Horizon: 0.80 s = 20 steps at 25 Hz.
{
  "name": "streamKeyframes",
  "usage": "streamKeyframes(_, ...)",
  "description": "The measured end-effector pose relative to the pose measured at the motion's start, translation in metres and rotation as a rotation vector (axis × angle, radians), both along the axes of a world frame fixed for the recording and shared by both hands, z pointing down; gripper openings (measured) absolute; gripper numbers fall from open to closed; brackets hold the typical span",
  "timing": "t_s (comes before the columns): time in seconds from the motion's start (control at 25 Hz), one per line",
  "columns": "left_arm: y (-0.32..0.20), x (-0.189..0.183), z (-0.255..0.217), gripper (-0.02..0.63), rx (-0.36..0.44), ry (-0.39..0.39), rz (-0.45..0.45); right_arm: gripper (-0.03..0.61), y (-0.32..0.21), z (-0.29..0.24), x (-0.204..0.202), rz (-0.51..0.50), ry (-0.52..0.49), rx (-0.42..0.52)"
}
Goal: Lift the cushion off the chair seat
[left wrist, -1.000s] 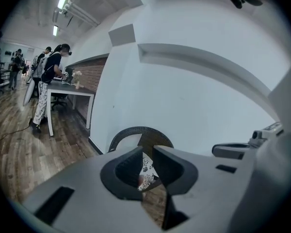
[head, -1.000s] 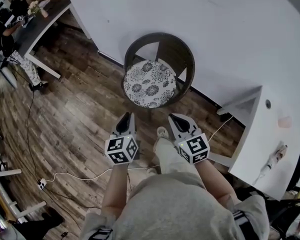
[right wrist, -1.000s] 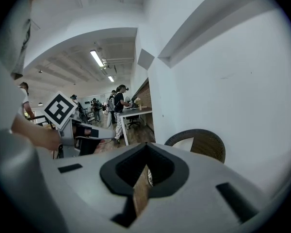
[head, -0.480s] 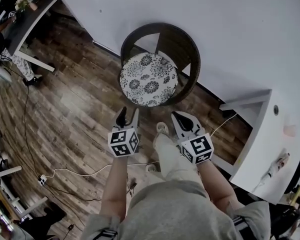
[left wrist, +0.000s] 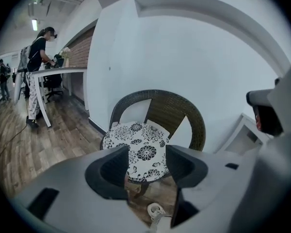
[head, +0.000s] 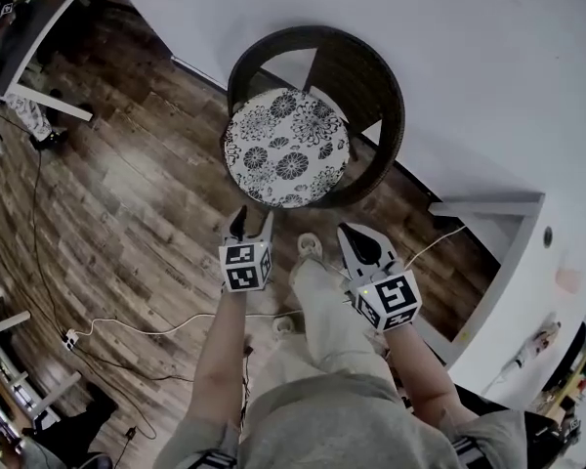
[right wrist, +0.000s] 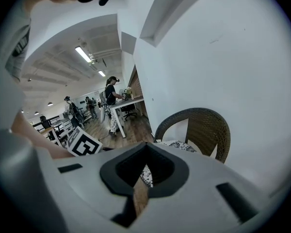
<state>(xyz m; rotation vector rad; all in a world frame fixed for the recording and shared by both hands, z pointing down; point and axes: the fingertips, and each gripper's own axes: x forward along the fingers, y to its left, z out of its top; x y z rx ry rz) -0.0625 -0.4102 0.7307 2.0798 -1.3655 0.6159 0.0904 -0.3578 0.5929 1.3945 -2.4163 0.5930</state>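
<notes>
A round cushion (head: 288, 149) with a black-and-white flower print lies on the seat of a dark wicker chair (head: 371, 96) that stands against the white wall. My left gripper (head: 251, 221) hangs just short of the cushion's near edge. Its jaws have just been opening and now stand open with nothing between them. In the left gripper view the cushion (left wrist: 138, 149) shows through the gap of that gripper (left wrist: 146, 164). My right gripper (head: 350, 233) is shut, short of the chair's right front. In the right gripper view the chair (right wrist: 208, 125) rises beyond the closed tips (right wrist: 145, 144).
The floor is wood plank, and a white cable (head: 146, 328) runs across it at the left. A white shelf unit (head: 508, 262) stands to the right of the chair. A desk (head: 39, 27) is at the far left, with a person (left wrist: 39, 76) at it. My shoe (head: 311, 247) rests between the grippers.
Both grippers have sunk and come nearer the chair's front. The left jaws have gone from shut to open. The right jaws look the same.
</notes>
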Motion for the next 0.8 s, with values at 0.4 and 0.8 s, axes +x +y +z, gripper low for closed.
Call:
streamKeyframes(0.4, -0.012, 0.003, 0.114, 0.232, -0.12, -0.105, 0.058, 0.002, -0.023, 0.061, 0.002, -0.005, -0.022, -0.067)
streamKeyframes(0.8, -0.019, 0.007, 0.189, 0.232, -0.203, -0.166, 0.129, 0.002, -0.022, 0.103, -0.002, 0.0, -0.032, -0.127)
